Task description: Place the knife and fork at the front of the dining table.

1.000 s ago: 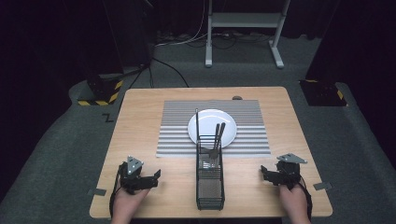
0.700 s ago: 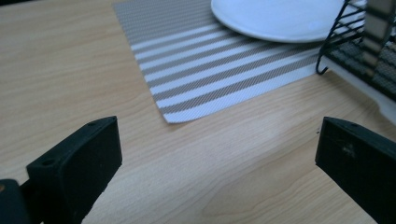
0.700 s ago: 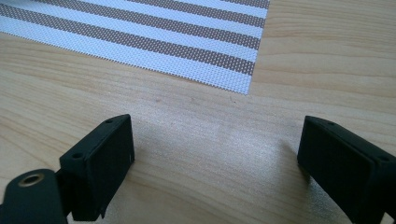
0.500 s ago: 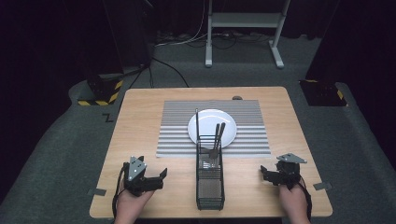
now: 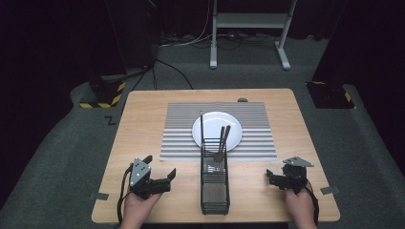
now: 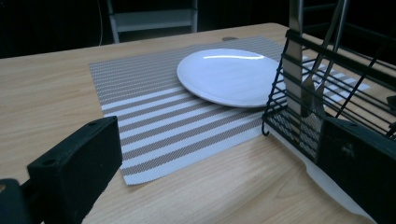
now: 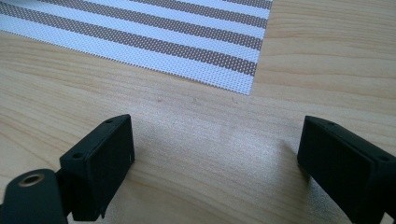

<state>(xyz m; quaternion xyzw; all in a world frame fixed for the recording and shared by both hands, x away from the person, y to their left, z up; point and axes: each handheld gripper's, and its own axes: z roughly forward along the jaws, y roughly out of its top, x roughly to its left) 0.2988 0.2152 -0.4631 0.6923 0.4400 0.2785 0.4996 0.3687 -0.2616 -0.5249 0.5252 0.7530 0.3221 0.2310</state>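
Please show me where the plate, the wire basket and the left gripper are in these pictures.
plate (image 5: 210,125): high view, on its bare left part.
wire basket (image 5: 214,208): high view, on its near rim.
left gripper (image 5: 162,174): high view, midway between its open jaws.

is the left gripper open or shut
Open. In the left gripper view the left gripper's jaws stand wide apart with bare table between them, holding nothing; the caddy stands just ahead.

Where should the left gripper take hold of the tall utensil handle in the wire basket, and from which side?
Grip the tall handle high up, above the basket rim, where it stands free and nearly upright. The open left gripper could probably come level from the basket's left side, jaws either side of the thin shaft.
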